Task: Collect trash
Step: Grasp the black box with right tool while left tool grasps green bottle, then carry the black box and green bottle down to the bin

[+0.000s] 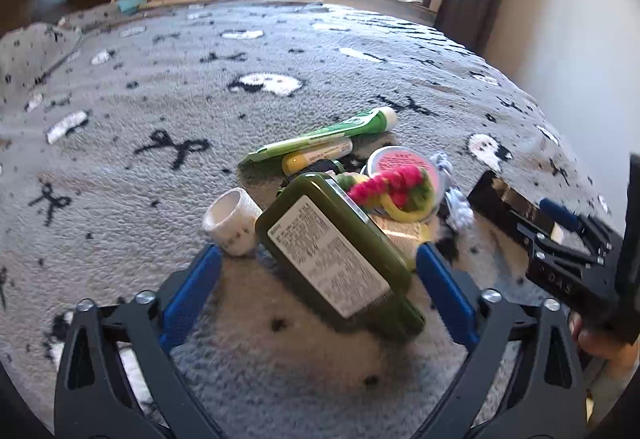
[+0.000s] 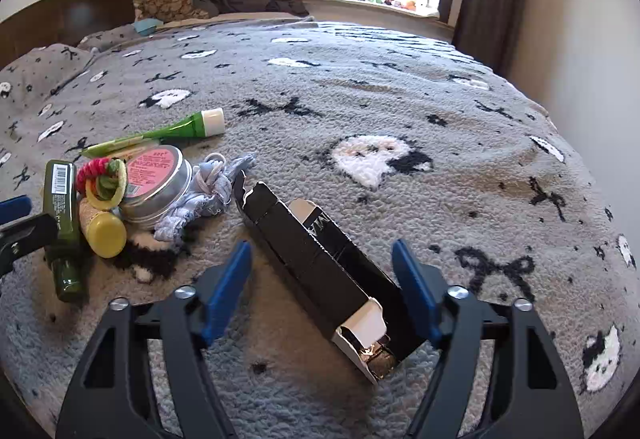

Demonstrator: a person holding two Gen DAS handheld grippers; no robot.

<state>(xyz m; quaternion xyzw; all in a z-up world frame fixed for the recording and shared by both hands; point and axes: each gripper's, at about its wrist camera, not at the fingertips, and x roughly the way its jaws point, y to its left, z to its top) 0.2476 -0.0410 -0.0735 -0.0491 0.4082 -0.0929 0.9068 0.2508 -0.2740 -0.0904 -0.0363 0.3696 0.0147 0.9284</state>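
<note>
Left wrist view: left gripper (image 1: pixel 318 281) spread wide astride a dark green bottle (image 1: pixel 336 251), pads clear of both sides, nothing pinched. Best squeezed across the flat labelled body, not the rounded end; hard glossy plastic, likely slippery. Beside it a white ribbed cup (image 1: pixel 232 221), a soft green tube (image 1: pixel 324 137), a round tin (image 1: pixel 404 167) with pink label, all lying on a nubbly grey blanket (image 1: pixel 200 99).

Right wrist view: right gripper (image 2: pixel 326 289) part-open around a torn black box (image 2: pixel 320 271), right pad close to its edge, contact uncertain. Thin creased cardboard, open-ended, crushes easily; gentle closing across the sides advisable. Tin (image 2: pixel 156 183) and crumpled pale blue cloth (image 2: pixel 204 195) just left.
</note>
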